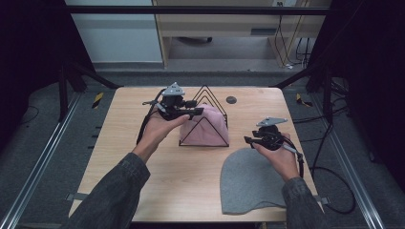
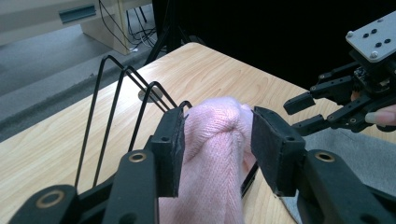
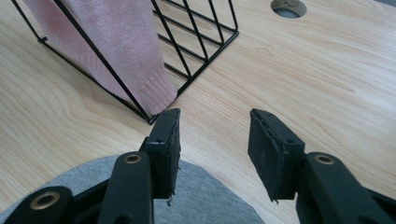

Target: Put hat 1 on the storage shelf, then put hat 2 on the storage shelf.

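Observation:
A pink knit hat (image 1: 210, 130) stands inside a black wire rack (image 1: 206, 93) at the middle of the table. My left gripper (image 1: 198, 112) reaches in from the left at the hat's top. In the left gripper view the hat (image 2: 215, 158) bulges up between the spread pads (image 2: 170, 154) of the left gripper (image 2: 217, 121), loose and not squeezed. My right gripper (image 1: 248, 140) hovers right of the rack, open, with nothing between its fingers. Below it lies a flat grey hat (image 1: 248, 181). The right gripper (image 3: 215, 121) looks over the grey hat's edge (image 3: 205, 196) toward the rack's corner (image 3: 201, 32).
The wooden table (image 1: 186, 181) has a round cable hole (image 1: 231, 99) behind the rack. Bare wood lies left and in front of the rack. Dark frame legs and cables stand around the table, and a pale cabinet stands beyond its far edge.

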The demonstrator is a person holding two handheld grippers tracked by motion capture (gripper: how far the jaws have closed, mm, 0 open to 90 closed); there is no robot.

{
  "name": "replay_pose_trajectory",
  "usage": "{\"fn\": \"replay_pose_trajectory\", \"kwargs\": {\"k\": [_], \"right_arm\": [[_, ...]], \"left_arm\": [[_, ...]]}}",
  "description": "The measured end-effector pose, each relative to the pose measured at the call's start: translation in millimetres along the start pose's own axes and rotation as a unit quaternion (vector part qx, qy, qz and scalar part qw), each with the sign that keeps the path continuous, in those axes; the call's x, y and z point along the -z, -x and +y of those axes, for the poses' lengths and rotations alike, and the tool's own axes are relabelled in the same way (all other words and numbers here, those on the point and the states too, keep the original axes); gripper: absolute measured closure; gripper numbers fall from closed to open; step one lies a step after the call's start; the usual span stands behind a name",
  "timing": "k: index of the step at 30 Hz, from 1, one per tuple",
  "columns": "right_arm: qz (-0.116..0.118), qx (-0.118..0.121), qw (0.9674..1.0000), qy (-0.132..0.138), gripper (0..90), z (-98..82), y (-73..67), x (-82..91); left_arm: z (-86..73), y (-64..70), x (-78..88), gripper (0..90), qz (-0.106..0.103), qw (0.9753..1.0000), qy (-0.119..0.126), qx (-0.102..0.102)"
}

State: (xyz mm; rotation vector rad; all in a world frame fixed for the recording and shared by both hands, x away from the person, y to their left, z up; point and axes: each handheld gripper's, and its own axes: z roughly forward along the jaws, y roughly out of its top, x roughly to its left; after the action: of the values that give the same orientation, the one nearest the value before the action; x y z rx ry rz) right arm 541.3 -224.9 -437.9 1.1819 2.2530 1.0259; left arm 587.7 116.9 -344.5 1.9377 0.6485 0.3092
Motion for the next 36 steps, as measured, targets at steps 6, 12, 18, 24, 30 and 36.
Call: {"fn": "replay_pose_trajectory", "kwargs": {"k": [6, 12, 18, 24, 30, 36], "right_arm": [[-0.010, -0.008, 0.9999, -0.005, 45.7, -4.7, 2.6, 7.5], [-0.017, -0.005, 0.9997, -0.017, 37.9, -9.4, 3.4, 10.5], [-0.013, -0.014, 0.9993, -0.032, 27.3, -15.1, 4.7, 9.8], [-0.006, -0.015, 0.9989, -0.045, 23.5, -17.8, 7.1, 10.4], [-0.008, -0.014, 0.9977, -0.066, 29.1, -25.3, 10.0, 11.4], [-0.008, -0.022, 0.9958, -0.088, 35.4, -37.2, 11.6, 12.9]], "left_arm": [[0.5, 5.2, 11.8, 44.9, 0.011, 0.9999, 0.000, -0.009], [-5.7, 12.3, 23.0, 32.7, 0.012, 0.9998, -0.014, -0.009], [-26.3, 16.0, 34.8, 19.9, -0.002, 0.9993, -0.030, 0.021], [-49.7, 17.9, 44.5, 11.6, 0.014, 0.9985, -0.052, 0.010], [-85.0, 16.4, 54.9, 7.4, 0.034, 0.9976, -0.055, 0.026], [-131.1, 15.3, 58.3, 7.1, 0.040, 0.9946, -0.085, 0.044]]}}
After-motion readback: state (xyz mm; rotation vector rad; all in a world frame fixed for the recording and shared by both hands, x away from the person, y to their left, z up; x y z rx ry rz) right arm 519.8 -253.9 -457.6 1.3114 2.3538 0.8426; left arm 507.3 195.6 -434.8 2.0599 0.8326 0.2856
